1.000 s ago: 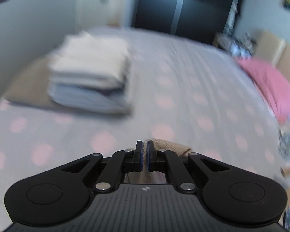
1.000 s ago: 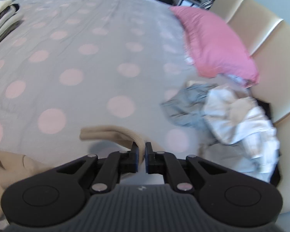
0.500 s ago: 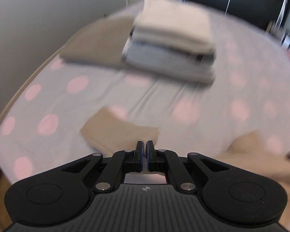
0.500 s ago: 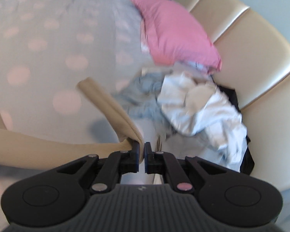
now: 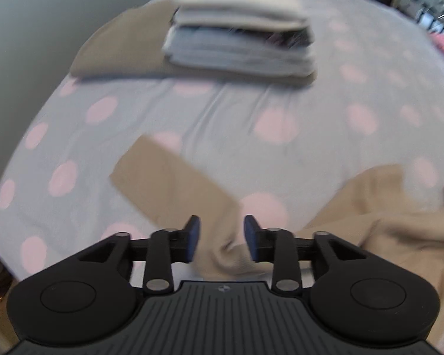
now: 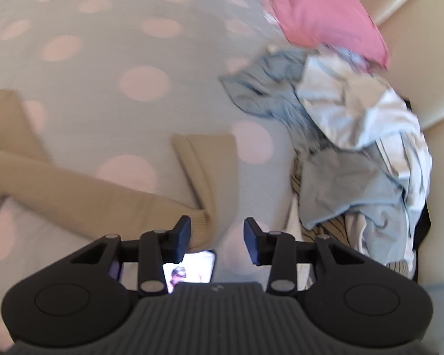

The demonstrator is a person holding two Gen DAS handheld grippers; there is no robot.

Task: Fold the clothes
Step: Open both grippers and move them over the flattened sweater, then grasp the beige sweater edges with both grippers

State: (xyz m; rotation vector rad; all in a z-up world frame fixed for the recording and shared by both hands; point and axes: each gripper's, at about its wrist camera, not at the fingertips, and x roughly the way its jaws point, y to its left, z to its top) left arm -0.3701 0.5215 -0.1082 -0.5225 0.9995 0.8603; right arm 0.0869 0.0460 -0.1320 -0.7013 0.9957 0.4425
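A beige long-sleeved garment lies spread on the dotted bedsheet. In the left wrist view one beige sleeve (image 5: 168,183) lies flat and runs up to the left, and the garment's body (image 5: 384,222) is bunched at the right. My left gripper (image 5: 222,224) is opening, with the sleeve's near end loose between its jaws. In the right wrist view the other sleeve (image 6: 74,189) is bent back, its cuff (image 6: 204,171) lying on the sheet. My right gripper (image 6: 217,226) is also opening, and the sleeve's bend rests by its left finger (image 6: 182,236).
A stack of folded clothes (image 5: 239,29) sits on a tan folded cloth (image 5: 118,50) at the far side of the bed. A pile of unfolded grey and white clothes (image 6: 355,148) lies at the right, below a pink pillow (image 6: 325,14) and a cream headboard (image 6: 414,14). A lit phone (image 6: 192,269) lies under the right gripper.
Both grippers were shut on the beige sleeves and sank toward the bed. Now both have opened and the sleeves lie on the sheet.
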